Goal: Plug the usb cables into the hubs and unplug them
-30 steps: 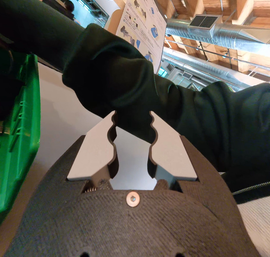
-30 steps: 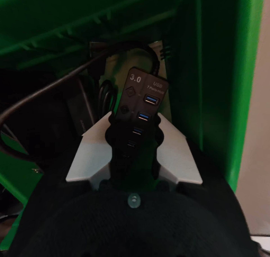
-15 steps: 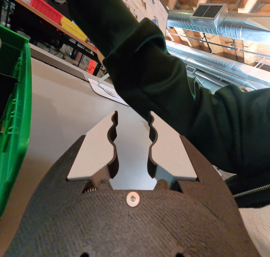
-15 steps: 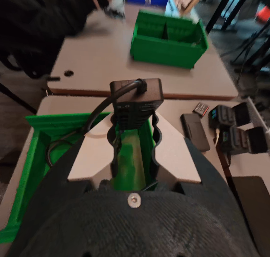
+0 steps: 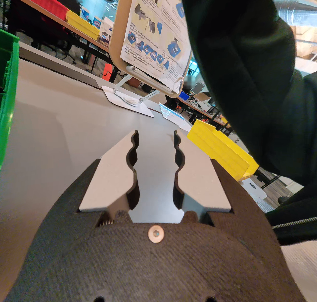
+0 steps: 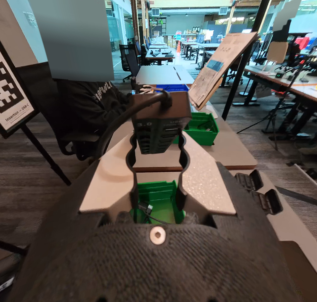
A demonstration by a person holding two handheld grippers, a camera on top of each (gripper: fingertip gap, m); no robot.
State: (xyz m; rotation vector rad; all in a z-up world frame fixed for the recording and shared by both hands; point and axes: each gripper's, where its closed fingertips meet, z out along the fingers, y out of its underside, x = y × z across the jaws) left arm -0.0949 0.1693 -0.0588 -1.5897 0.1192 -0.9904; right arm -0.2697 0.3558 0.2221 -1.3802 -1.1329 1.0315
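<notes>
At centre frame of the right wrist view, the right gripper [image 6: 157, 139] pinched the black USB hub [image 6: 160, 122] at its fingertips, raised above the green bin [image 6: 157, 199], with the hub's black cable [image 6: 120, 122] trailing off to the left. In the left wrist view, the left gripper [image 5: 155, 136] held nothing, its fingers parted by a moderate gap over the grey table [image 5: 60, 130], with a yellow bin [image 5: 219, 153] at right and a dark sleeve [image 5: 248, 70] filling the upper right.
</notes>
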